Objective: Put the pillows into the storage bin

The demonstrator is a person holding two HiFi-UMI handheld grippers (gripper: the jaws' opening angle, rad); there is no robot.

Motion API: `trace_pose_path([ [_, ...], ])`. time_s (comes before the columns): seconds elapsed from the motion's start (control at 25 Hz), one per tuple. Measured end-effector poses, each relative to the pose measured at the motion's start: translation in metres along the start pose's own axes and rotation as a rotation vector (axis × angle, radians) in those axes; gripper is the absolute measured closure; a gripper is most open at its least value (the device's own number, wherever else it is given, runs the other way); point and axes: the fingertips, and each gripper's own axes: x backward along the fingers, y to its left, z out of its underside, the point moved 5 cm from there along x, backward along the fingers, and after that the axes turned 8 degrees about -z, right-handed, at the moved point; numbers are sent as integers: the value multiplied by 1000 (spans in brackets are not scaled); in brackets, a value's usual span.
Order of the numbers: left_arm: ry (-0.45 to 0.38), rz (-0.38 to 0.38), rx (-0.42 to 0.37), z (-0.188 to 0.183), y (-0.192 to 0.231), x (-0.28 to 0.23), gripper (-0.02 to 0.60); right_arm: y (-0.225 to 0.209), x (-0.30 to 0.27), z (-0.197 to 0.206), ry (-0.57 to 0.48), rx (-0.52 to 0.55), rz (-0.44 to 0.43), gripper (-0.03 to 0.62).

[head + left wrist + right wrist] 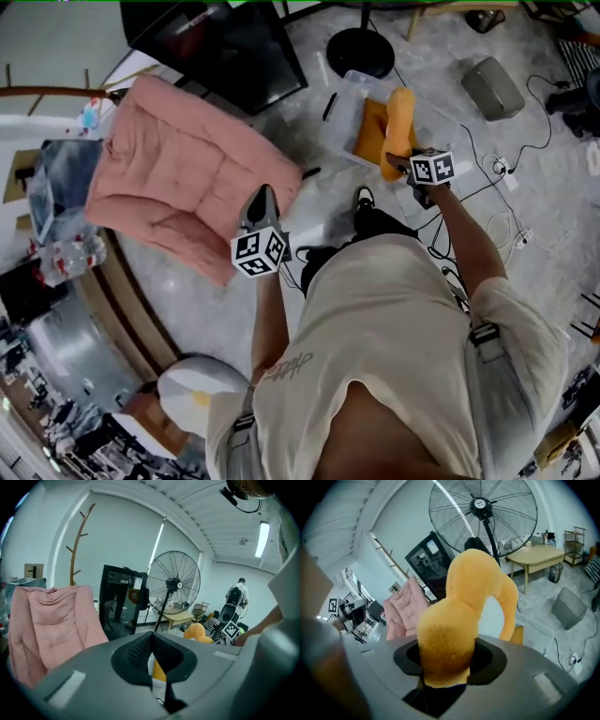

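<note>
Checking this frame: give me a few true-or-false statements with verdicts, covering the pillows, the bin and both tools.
1. The right tool is shut on the orange pillow. True.
2. The left tool holds the pink cushion. False: its jaws are together on nothing, and the cushion lies apart from it.
3. The clear storage bin is empty. False: a flat orange item lies inside it.
4. A pedestal fan stands in the room. True.
</note>
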Motion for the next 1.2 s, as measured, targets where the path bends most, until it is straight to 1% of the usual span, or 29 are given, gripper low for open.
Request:
trace_pose_path([
  [0.24,41,85,-61,-25,-66,-72,566,-84,33,7,-15,-113,64,396],
  [0.4,57,156,-120,-40,-105,-101,565,-132,50,14,-19,-176,116,395],
  [0.56,101,200,-163,-46,-126,-119,565,-168,58,19,-33,-256,168,391],
  [0.8,143,207,-190,-49,-137,-132,565,-207,61,20,-25,-330,216,375],
  [1.0,170,186,-196,-47,-136,-139,565,-229,51,25,2,-366,231,360],
  [1.04,174,182,-196,-48,-136,-141,565,-233,48,25,7,-371,239,343],
  [1.16,185,171,-195,-49,-137,-143,565,-242,40,21,12,-381,277,264],
  [1.2,188,168,-194,-50,-137,-144,565,-244,37,19,17,-379,286,250],
])
